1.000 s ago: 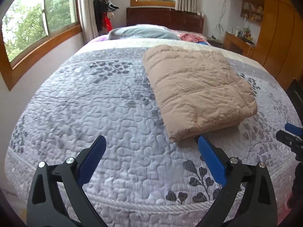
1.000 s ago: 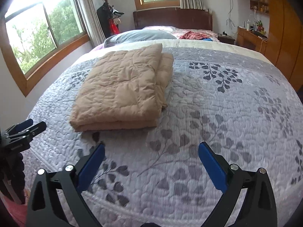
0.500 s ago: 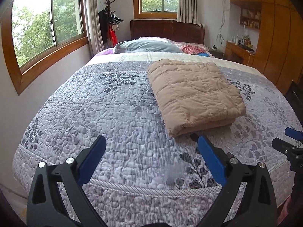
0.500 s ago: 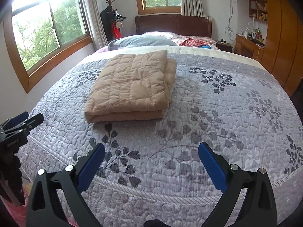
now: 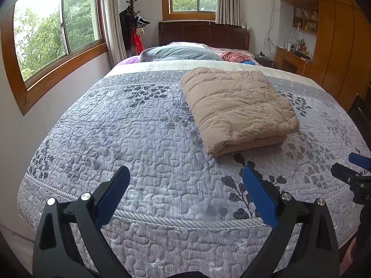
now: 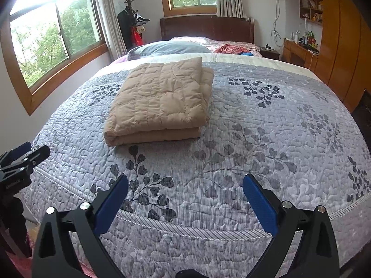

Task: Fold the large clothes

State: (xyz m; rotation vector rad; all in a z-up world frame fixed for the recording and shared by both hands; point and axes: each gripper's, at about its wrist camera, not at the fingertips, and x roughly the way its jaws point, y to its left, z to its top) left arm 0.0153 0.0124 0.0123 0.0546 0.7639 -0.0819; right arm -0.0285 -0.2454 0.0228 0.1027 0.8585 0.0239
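A tan quilted garment [image 5: 236,106] lies folded into a thick rectangle on the grey leaf-patterned bedspread [image 5: 143,139]; it also shows in the right wrist view [image 6: 160,102]. My left gripper [image 5: 185,176] is open and empty, held back over the foot edge of the bed, well short of the garment. My right gripper [image 6: 185,183] is open and empty too, over the foot edge to the right of the garment. The right gripper shows at the edge of the left wrist view [image 5: 354,171], and the left gripper at the edge of the right wrist view [image 6: 20,159].
Pillows [image 5: 178,53] and a red cloth [image 5: 234,56] lie at the head of the bed by the dark headboard [image 5: 204,34]. Windows line the left wall. A coat stand [image 5: 133,27] is in the far corner. Wooden wardrobes [image 5: 343,46] and a desk stand right.
Both grippers have pulled back and up from the bed, so the folded garment looks smaller and farther away. The garment has not moved. Both grippers stay open.
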